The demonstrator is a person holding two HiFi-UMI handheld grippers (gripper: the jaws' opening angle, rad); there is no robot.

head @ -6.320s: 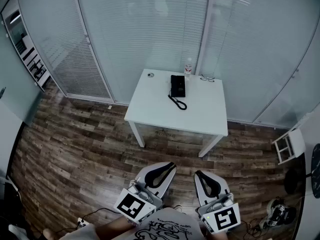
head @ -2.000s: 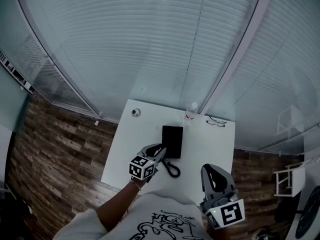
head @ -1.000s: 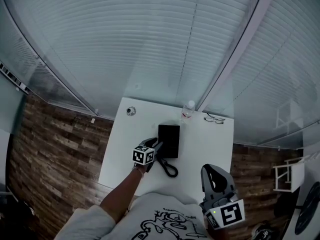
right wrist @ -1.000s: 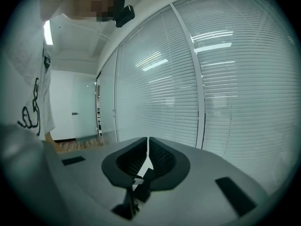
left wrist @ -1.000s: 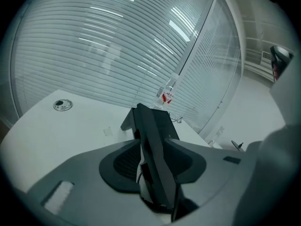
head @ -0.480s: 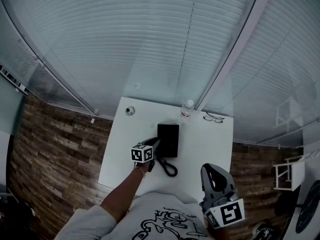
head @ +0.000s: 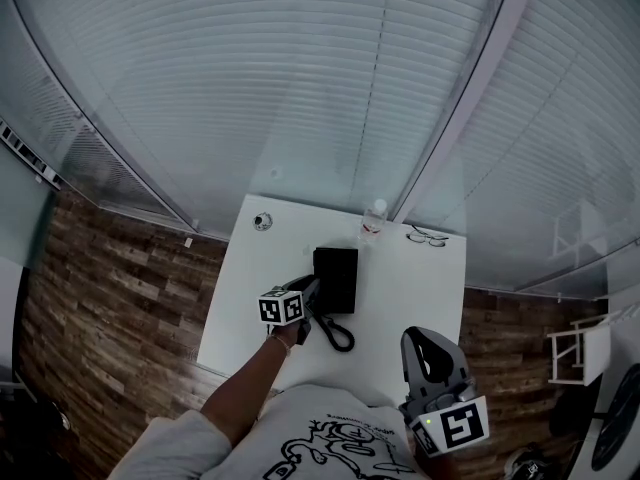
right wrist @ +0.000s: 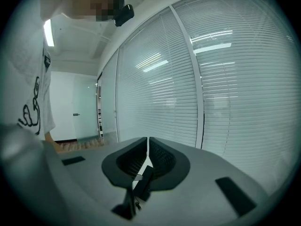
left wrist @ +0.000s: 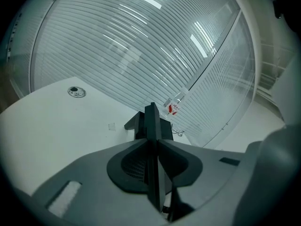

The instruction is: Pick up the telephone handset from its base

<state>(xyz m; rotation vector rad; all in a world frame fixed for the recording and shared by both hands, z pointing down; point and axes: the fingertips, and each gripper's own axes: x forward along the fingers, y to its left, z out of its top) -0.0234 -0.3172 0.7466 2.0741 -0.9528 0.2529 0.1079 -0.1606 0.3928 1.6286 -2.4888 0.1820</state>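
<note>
Approaching for pickup | left tongs point(head: 311, 290) pressed together, gripping nothing; black telephone handset point(head: 323, 273) seated on black base point(head: 344, 280) on white desk point(head: 425, 288), just ahead of the tips, long axis running away from person | right tongs point(head: 420, 340) closed, empty, well apart; left nearer | clear plastic bottle point(head: 372, 218) behind base; contents not discernible
</note>
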